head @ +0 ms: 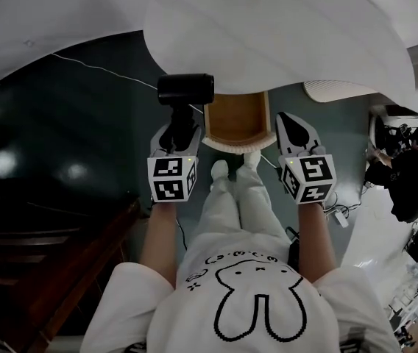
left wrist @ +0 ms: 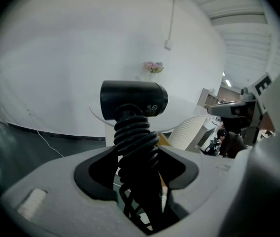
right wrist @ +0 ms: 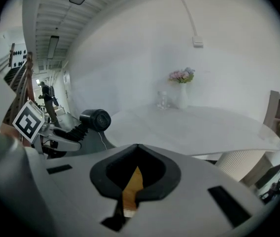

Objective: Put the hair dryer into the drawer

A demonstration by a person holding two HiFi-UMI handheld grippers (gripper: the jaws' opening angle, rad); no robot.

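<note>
A black hair dryer with its coiled cord wound round the handle stands up out of my left gripper, which is shut on that handle. In the left gripper view the barrel sits crosswise above the jaws. The open drawer, wooden inside, juts from under the white round table just right of the dryer. My right gripper hangs to the right of the drawer, shut and holding nothing; its tips meet over a strip of the wooden drawer. The dryer also shows in the right gripper view.
The white round table spreads over the drawer, on a ribbed white pedestal. A vase of flowers stands on it. A white cable runs across the dark floor. Dark wooden furniture is at lower left; a person sits far right.
</note>
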